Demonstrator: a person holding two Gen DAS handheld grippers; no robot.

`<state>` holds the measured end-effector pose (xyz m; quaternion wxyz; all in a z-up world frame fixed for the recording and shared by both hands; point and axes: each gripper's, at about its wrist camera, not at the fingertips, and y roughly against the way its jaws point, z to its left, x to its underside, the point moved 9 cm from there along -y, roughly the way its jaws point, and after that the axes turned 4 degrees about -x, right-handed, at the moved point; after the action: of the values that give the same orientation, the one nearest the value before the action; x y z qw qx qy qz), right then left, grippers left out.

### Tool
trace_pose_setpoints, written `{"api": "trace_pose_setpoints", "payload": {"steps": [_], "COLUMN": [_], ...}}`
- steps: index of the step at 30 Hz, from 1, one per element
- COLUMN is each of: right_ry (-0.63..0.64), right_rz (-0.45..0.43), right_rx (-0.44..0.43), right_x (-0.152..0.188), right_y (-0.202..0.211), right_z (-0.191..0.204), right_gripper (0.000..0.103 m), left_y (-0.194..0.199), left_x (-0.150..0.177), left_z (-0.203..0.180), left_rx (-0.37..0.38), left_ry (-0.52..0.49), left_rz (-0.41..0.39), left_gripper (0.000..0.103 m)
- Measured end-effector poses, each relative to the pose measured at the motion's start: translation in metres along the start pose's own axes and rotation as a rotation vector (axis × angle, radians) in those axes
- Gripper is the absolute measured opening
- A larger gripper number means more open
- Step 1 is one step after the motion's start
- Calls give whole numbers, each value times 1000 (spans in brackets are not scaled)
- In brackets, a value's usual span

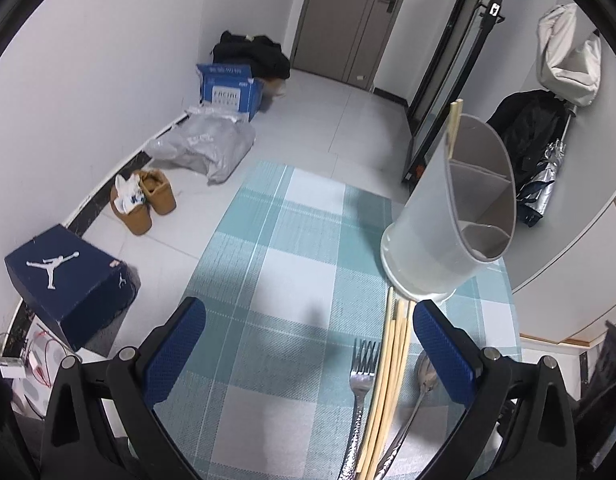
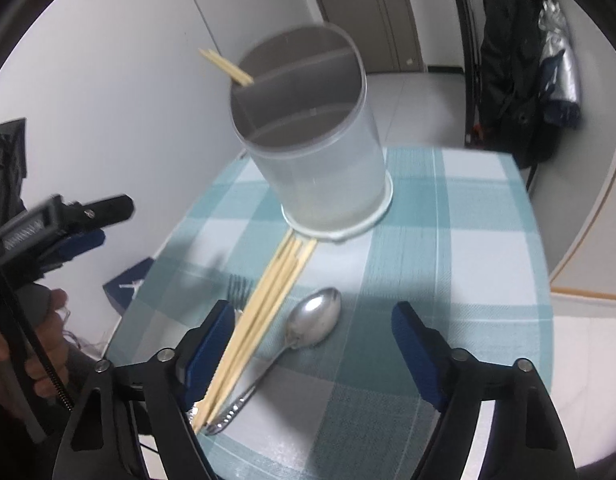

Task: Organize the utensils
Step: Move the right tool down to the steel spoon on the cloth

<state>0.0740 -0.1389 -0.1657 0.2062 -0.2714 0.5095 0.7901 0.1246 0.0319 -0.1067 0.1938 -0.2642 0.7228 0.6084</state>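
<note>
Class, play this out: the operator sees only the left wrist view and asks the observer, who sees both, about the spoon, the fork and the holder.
Operator: My right finger hides the spoon's bowl. Is it clear of the chopsticks?
Observer: Yes. The spoon lies bowl-up beside the loose chopsticks, with bare cloth between the bowl and them; its handle runs in under them near the table edge.
Operator: How is the holder divided?
Observer: The holder has three compartments; the pair of chopsticks inside stands in the far one.
Operator: Where is the right gripper?
Observer: The right gripper is open above the spoon.
Operator: And the fork?
Observer: The fork is mostly hidden behind its finger.
</note>
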Motion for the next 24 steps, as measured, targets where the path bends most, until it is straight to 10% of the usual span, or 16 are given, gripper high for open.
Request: {"api": "trace_pose_setpoints", "payload": {"steps": [4, 24], "right_ry": [-13, 176], "right_rz": [62, 168], "right_rx": [-1, 130], "right_x": [8, 15], "right_y": [-19, -65], "right_z": [-3, 15], "right_gripper": [59, 37], "left_y": [-5, -15], "left_x": [3, 0], "left_z": [3, 30], "left_rx": [-3, -3], "left_ry": [8, 87], "left_rz": [27, 74], "left_gripper": [102, 102]}}
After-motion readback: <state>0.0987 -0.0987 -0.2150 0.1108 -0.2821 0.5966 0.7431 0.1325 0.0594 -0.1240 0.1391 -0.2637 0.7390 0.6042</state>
